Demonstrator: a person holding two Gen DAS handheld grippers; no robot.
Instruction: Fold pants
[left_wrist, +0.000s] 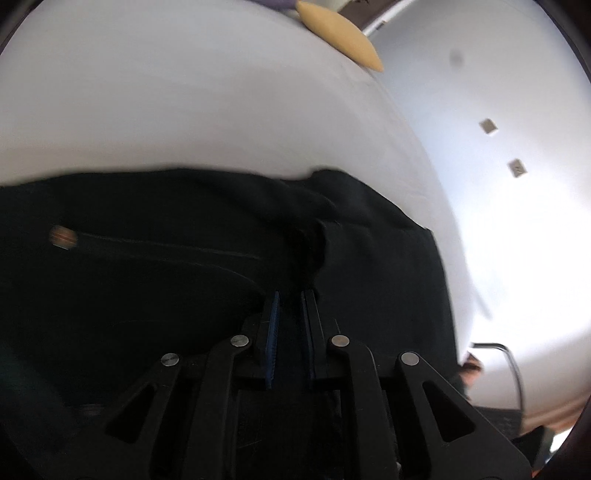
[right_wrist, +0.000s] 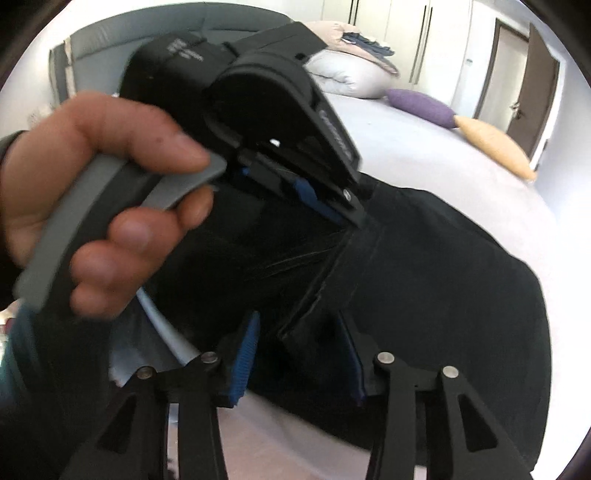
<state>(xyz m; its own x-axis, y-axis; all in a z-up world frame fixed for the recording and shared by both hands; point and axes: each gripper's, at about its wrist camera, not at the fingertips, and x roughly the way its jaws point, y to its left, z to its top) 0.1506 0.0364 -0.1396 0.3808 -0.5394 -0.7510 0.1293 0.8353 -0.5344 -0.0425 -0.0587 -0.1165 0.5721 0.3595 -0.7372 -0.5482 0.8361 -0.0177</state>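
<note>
Black pants (left_wrist: 147, 295) lie on a white bed sheet (left_wrist: 184, 110); they also show in the right wrist view (right_wrist: 443, 295). My left gripper (left_wrist: 290, 295) is shut on a bunched fold of the pants. In the right wrist view it (right_wrist: 351, 218) appears from outside, held by a hand (right_wrist: 110, 203), pinching the cloth and lifting it. My right gripper (right_wrist: 299, 325) is open, its blue-padded fingers (right_wrist: 245, 354) standing on either side of a raised edge of the pants without closing on it.
A yellow cushion (right_wrist: 495, 147) and a purple cushion (right_wrist: 421, 103) lie at the bed's far side, next to a pile of bedding (right_wrist: 351, 70). A grey headboard (right_wrist: 110, 40) stands behind. Wardrobe doors and a brown door (right_wrist: 532, 88) are on the far wall.
</note>
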